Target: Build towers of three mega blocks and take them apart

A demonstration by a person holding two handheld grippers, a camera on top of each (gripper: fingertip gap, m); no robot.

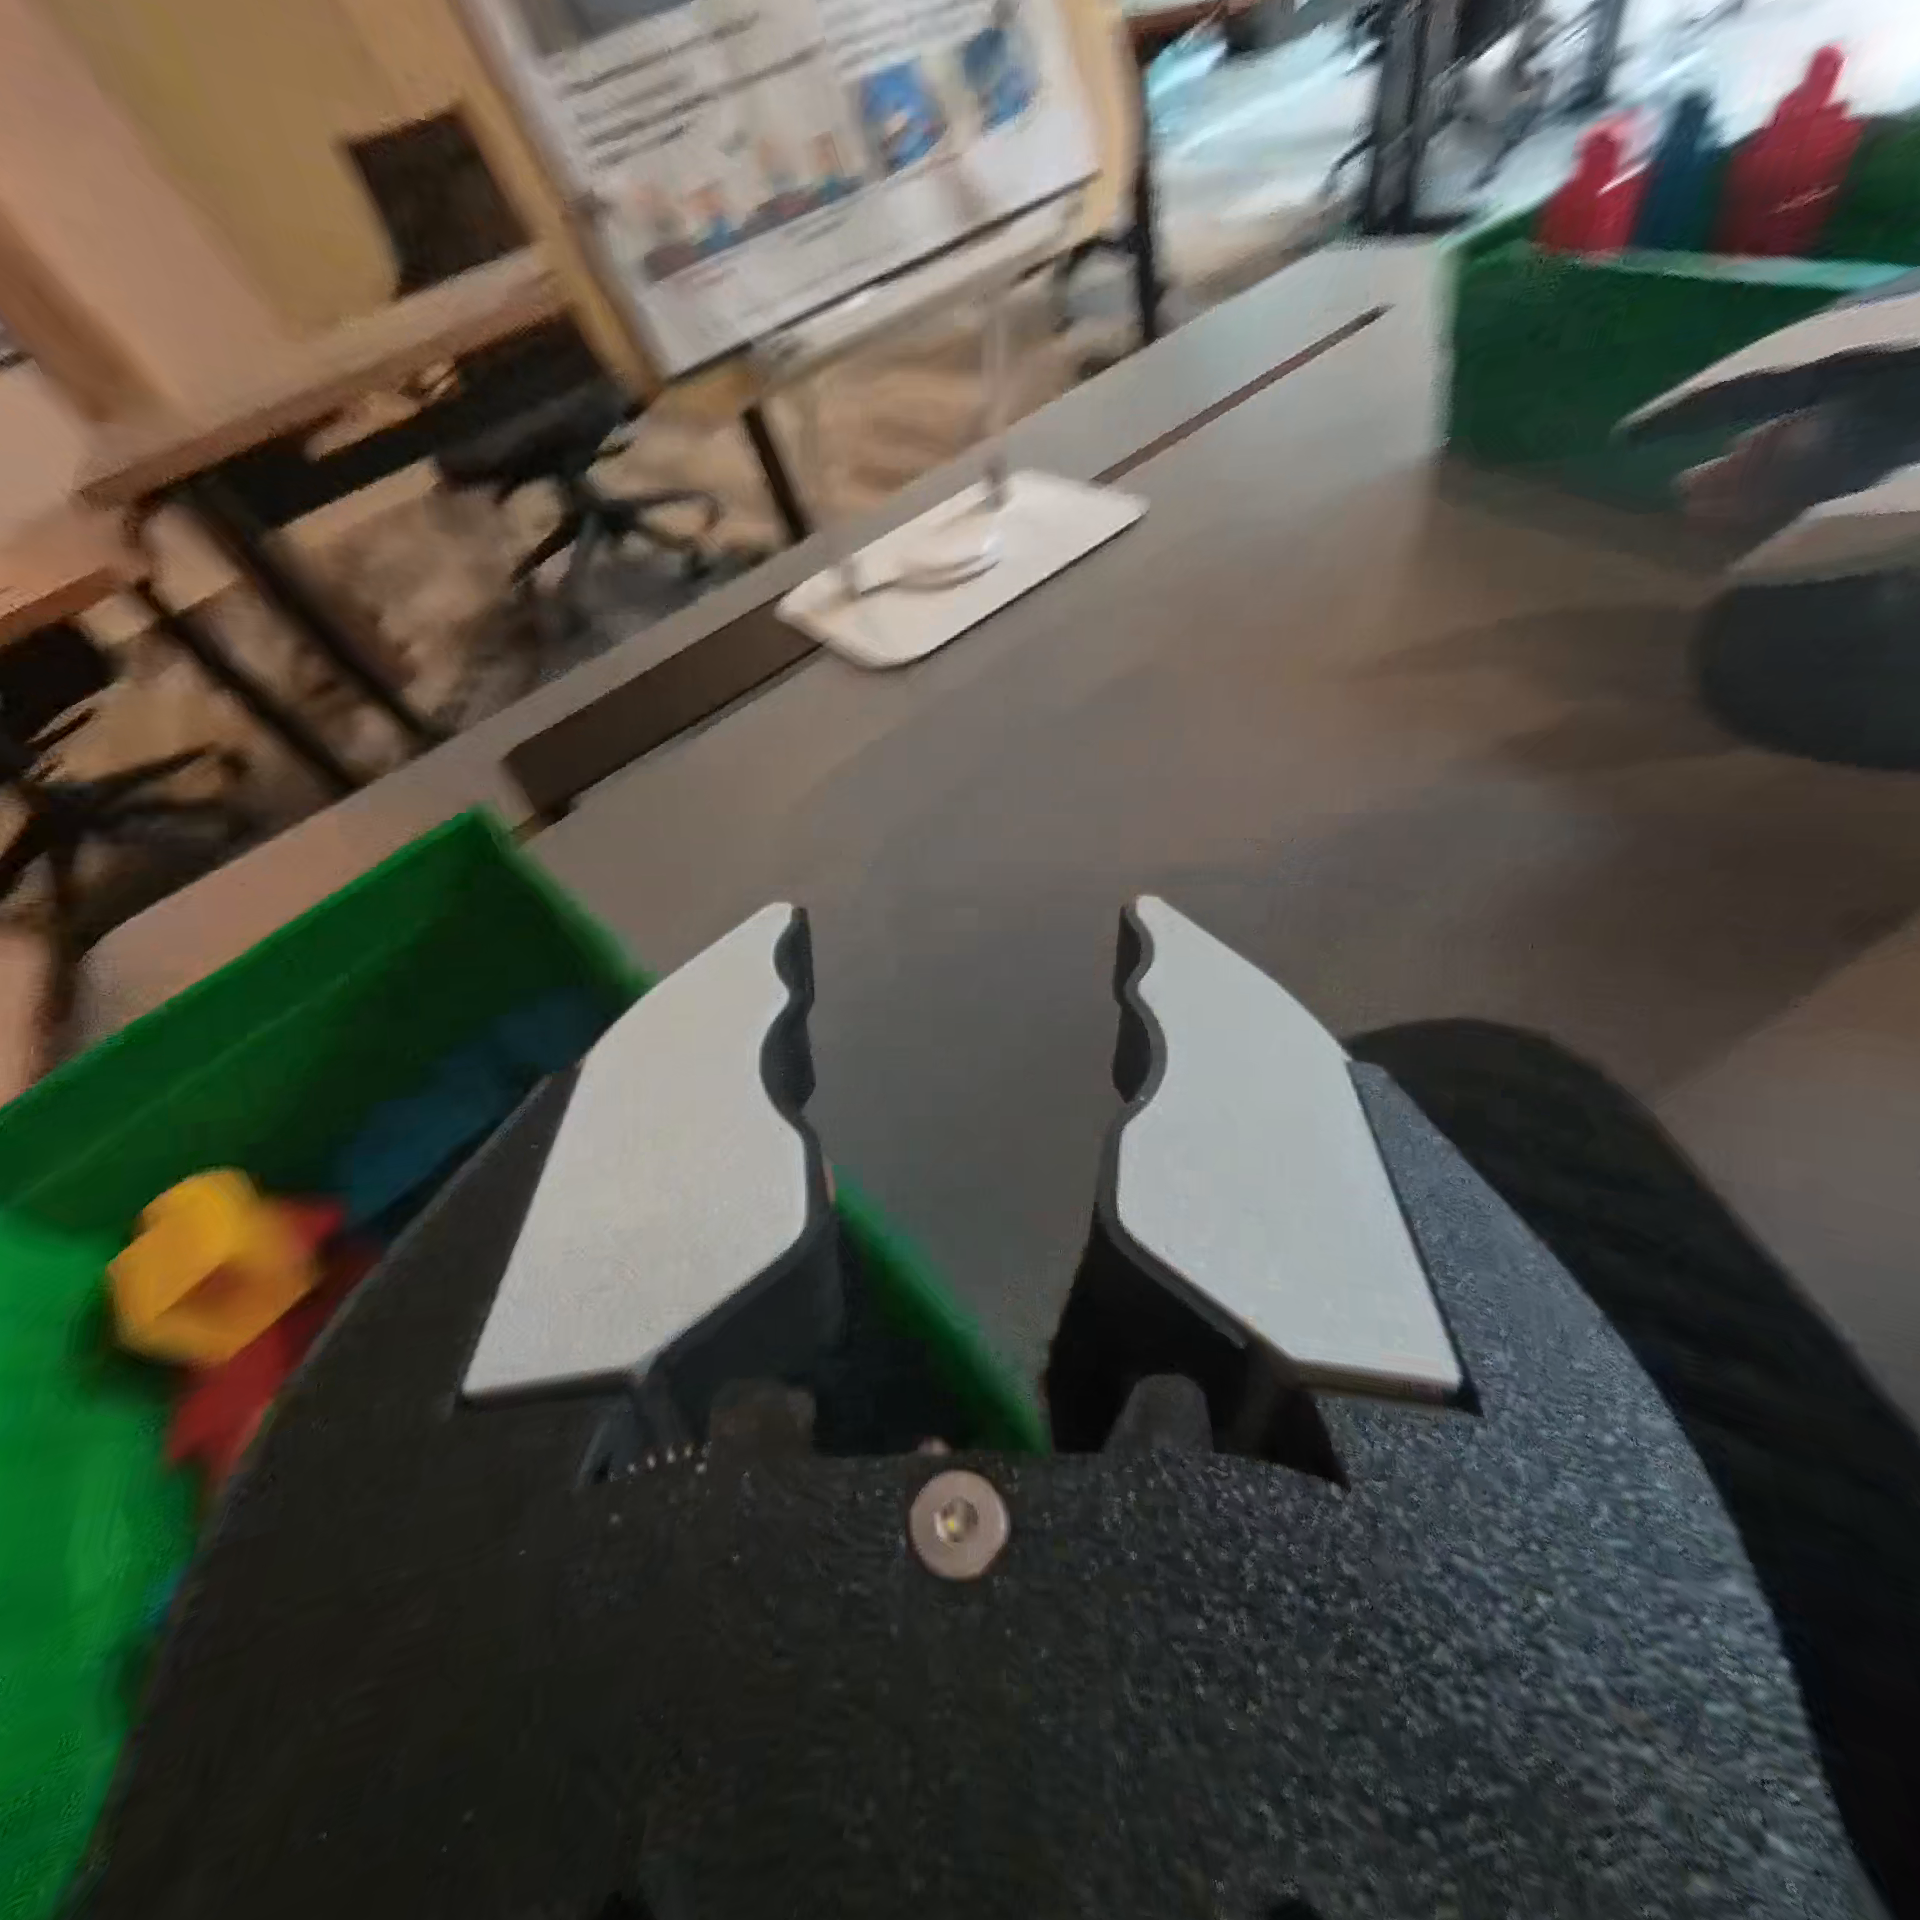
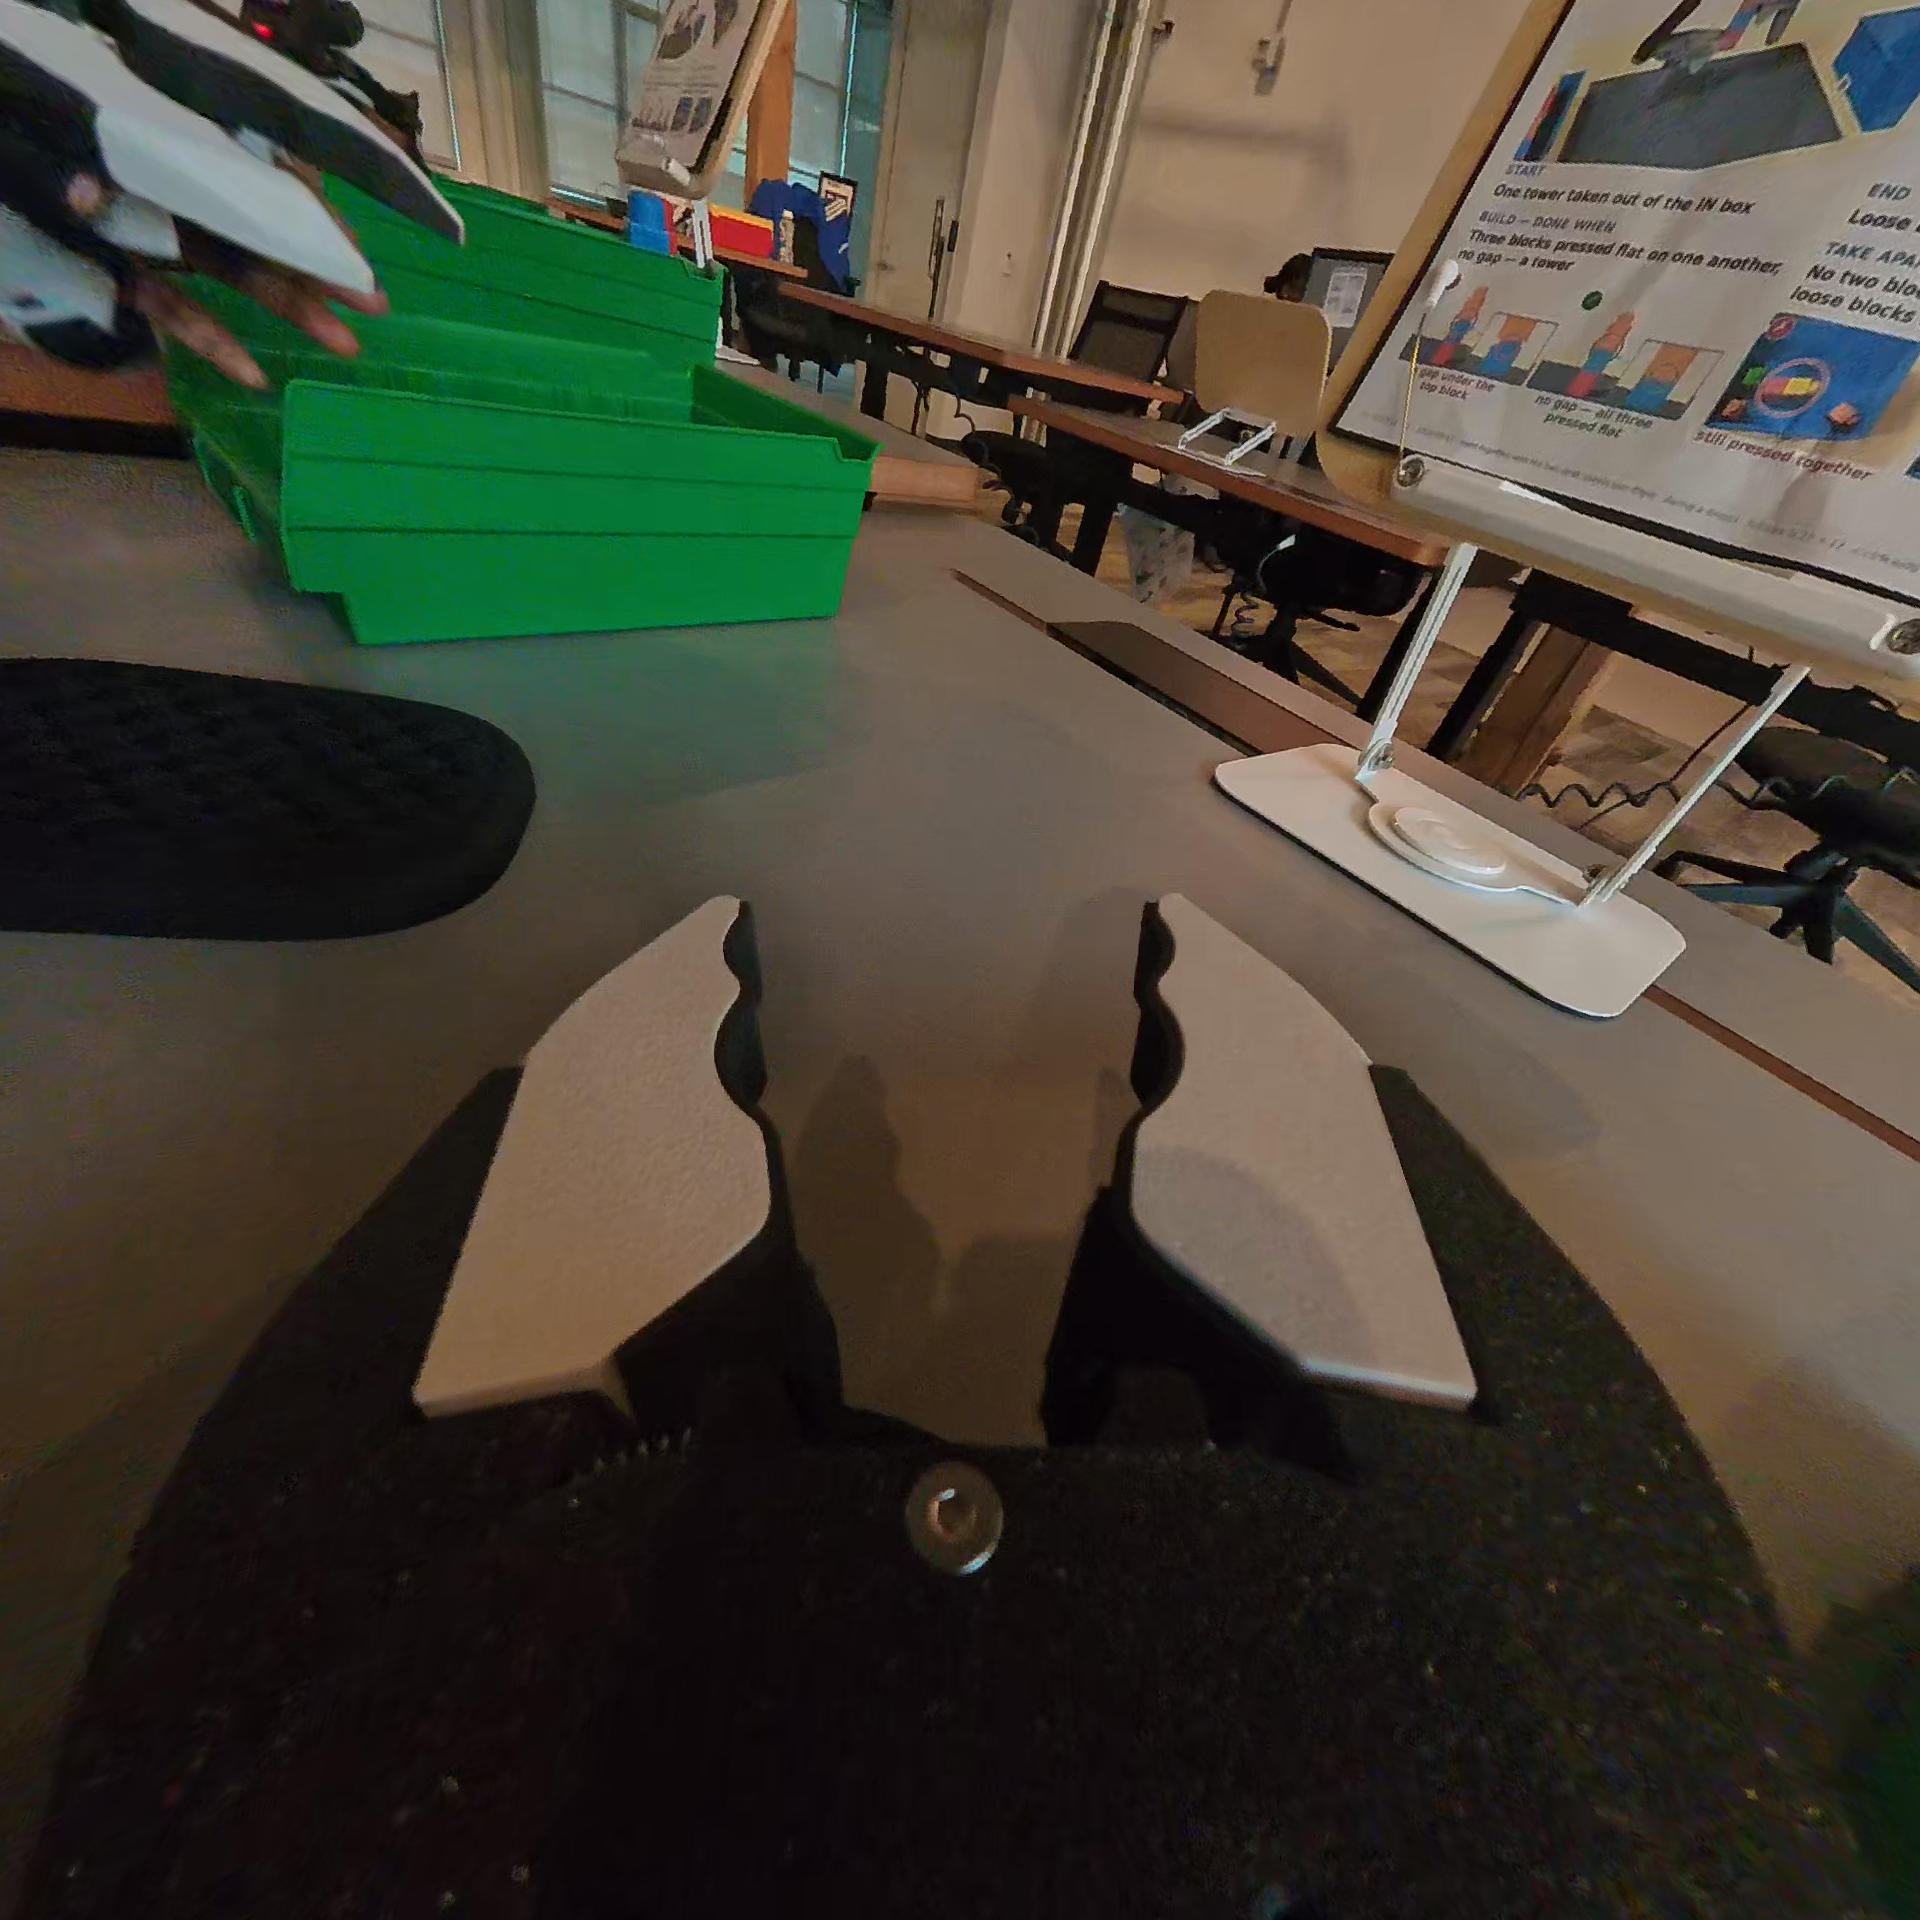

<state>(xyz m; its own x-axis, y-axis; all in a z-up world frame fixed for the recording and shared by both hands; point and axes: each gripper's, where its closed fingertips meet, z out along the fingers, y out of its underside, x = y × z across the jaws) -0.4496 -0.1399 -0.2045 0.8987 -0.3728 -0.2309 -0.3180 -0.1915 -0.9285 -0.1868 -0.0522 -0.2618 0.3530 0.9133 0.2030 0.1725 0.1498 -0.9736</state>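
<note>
Nearest in the left wrist view, the left tongs (image 1: 964, 925) stand open with a wide gap between the pale fingers, holding nothing, above the near right corner of a green bin (image 1: 312, 997). In that bin, to the left, lie loose blocks: a yellow block (image 1: 203, 1283) on top of a red block (image 1: 260, 1382), with blurred blue blocks (image 1: 447, 1101) farther in. Far right in the same view, a second green bin (image 1: 1538, 364) holds upright red and blue block towers (image 1: 1704, 177).

The right tongs (image 2: 943, 914) are likewise open and empty, low over the bare grey desk (image 2: 935, 727), their shadow falling between the fingers. A black mat (image 2: 239, 800) lies on the desk to the left. Beyond it sits a group of green bins (image 2: 571, 520), and the left tongs (image 2: 416, 249) show at the far left above them, with a person's fingers (image 2: 260, 312) under them.

On the right, a white stand (image 2: 1455, 862) carries an instruction board (image 2: 1662, 270) with printed text and small pictures of blocks and bins; the writing is legible but not repeated here. The same stand (image 1: 966, 561) appears blurred in the left view.

The room behind holds brown-topped tables (image 2: 987, 353) and black office chairs (image 2: 1122, 332), cream walls and tall windows.
</note>
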